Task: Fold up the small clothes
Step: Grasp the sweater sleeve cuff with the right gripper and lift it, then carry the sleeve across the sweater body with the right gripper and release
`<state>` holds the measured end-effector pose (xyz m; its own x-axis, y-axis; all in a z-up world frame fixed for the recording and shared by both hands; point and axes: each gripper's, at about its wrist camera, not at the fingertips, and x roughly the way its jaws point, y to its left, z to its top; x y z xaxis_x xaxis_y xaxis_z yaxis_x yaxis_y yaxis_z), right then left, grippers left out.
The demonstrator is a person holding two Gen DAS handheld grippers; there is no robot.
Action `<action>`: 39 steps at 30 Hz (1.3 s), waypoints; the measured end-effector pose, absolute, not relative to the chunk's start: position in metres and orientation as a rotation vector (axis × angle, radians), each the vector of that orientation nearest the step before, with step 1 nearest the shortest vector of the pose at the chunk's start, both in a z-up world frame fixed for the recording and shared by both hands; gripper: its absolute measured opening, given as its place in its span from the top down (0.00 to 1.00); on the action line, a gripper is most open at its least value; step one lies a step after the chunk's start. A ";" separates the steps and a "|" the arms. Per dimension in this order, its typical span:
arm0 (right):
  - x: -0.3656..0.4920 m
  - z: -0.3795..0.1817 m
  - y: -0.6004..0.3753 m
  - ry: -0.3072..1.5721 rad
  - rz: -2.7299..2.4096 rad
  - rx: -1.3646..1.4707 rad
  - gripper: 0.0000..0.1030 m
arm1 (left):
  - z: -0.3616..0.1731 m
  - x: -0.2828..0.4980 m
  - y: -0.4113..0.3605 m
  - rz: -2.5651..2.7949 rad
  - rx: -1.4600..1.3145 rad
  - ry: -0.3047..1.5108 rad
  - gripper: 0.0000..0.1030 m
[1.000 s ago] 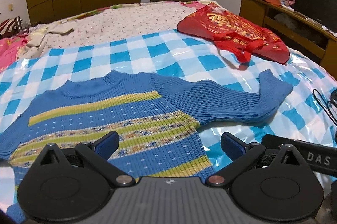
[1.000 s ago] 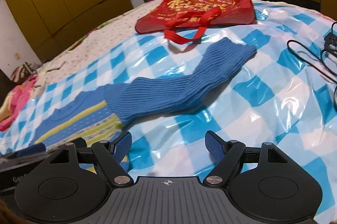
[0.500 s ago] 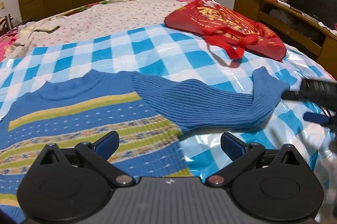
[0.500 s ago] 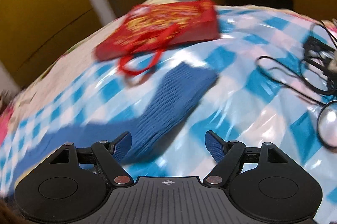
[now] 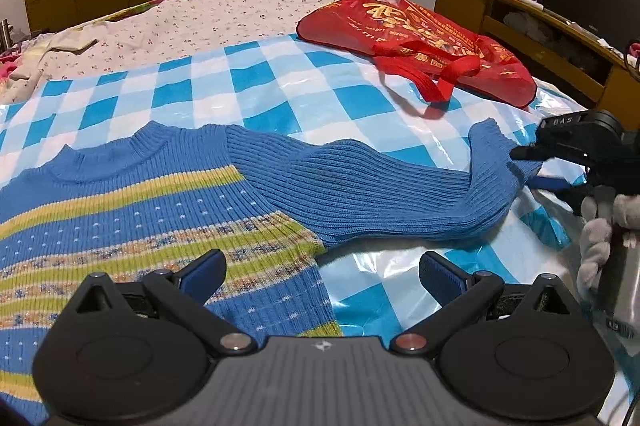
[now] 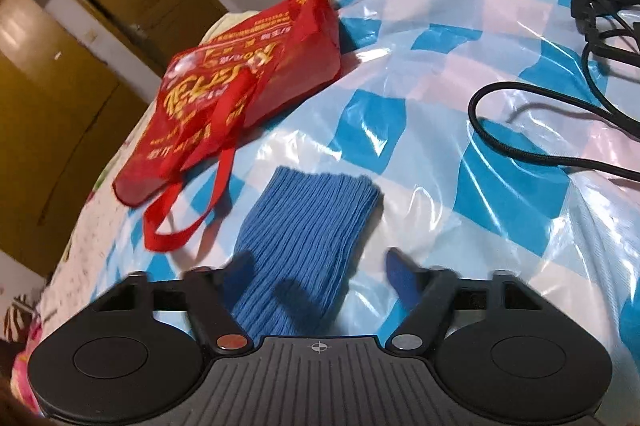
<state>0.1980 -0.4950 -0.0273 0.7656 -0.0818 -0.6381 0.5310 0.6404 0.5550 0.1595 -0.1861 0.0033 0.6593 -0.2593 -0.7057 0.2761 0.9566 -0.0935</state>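
Observation:
A small blue knit sweater point(image 5: 120, 202) with yellow-green stripes lies flat on a blue-and-white checked plastic sheet point(image 5: 256, 74). Its right sleeve point(image 5: 400, 194) stretches out to the right. My left gripper point(image 5: 320, 270) is open and empty, low over the sweater's right hem. My right gripper point(image 6: 320, 274) is open, its jaws either side of the sleeve's cuff end point(image 6: 316, 210). In the left wrist view the right gripper point(image 5: 532, 166) sits at the cuff, one finger above it and one below.
A red tote bag point(image 5: 416, 38) lies on the sheet behind the sleeve; it also shows in the right wrist view point(image 6: 236, 94). Black cables point(image 6: 560, 130) lie at the right. A wooden sideboard point(image 5: 520, 22) stands past the bed's right side.
My right gripper has swung from the sleeve's base out to its cuff and dropped low over it. My left gripper has shifted slightly right along the hem. Both stayed open.

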 end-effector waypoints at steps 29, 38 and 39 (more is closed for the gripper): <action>0.241 0.060 -0.138 0.702 0.608 0.279 0.91 | -0.012 0.103 0.018 -0.031 -0.164 0.767 0.00; 0.222 0.019 -0.113 0.847 0.568 0.080 0.83 | -0.021 0.102 0.054 -0.019 -0.250 0.755 0.00; 0.225 0.018 -0.111 0.850 0.565 0.067 0.83 | -0.020 0.101 0.056 -0.017 -0.249 0.752 0.00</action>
